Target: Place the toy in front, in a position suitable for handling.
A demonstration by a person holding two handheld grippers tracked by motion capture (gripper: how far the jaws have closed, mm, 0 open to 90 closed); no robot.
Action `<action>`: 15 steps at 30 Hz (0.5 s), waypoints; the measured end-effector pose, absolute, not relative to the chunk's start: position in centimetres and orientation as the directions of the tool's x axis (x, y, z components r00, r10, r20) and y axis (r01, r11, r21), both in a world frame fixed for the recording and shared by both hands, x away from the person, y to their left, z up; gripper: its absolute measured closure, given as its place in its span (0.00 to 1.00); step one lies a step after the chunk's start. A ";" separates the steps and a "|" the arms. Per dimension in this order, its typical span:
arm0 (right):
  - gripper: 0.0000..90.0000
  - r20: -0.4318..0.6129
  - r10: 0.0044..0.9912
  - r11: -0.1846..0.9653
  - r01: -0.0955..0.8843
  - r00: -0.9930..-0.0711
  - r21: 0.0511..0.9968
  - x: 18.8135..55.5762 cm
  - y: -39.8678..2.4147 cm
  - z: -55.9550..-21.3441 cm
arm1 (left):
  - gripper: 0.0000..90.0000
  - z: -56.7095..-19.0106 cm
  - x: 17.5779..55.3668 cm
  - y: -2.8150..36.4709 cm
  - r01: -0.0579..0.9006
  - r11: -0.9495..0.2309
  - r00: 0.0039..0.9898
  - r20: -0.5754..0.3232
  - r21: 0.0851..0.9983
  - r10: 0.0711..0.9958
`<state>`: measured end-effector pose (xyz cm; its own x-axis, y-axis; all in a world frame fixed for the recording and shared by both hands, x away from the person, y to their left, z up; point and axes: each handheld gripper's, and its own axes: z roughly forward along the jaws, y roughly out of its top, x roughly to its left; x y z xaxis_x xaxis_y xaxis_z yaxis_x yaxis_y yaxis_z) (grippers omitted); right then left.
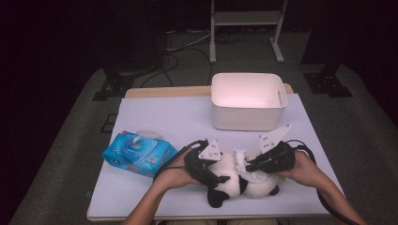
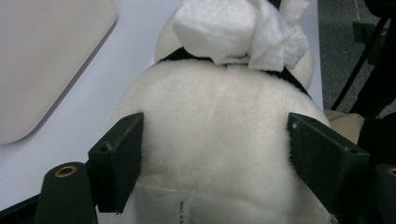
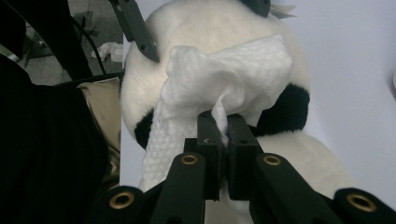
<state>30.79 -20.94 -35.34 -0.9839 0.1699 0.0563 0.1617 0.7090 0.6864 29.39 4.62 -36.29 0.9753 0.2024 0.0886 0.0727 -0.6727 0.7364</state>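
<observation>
Left claw (image 2: pixel 215 154) wide around panda toy (image 2: pixel 219 140), right claw (image 3: pixel 223 140) level, pinched on wipe (image 3: pixel 224 79).

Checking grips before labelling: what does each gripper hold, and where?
Left gripper clamps the white-and-black plush panda across its body; right gripper pinches a fold of the white embossed wipe.

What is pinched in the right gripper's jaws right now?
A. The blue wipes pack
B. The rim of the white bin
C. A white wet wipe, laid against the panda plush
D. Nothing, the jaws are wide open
C: in the right gripper view, the right gripper has its jaws closed on a crumpled white wipe draped over the panda plush.
</observation>
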 end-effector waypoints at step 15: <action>0.95 0.089 0.250 0.687 0.241 -0.964 0.686 31.2 -24.1 -35.8 | 0.24 -36.5 28.9 7.2 0.073 -0.657 0.981 0.064 0.750 0.182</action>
<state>31.18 -24.07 -35.80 -0.9643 0.2495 0.0885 0.2406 0.6867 0.6860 28.93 7.17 -36.53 0.9811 0.1825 0.0643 0.0731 -0.6573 0.7501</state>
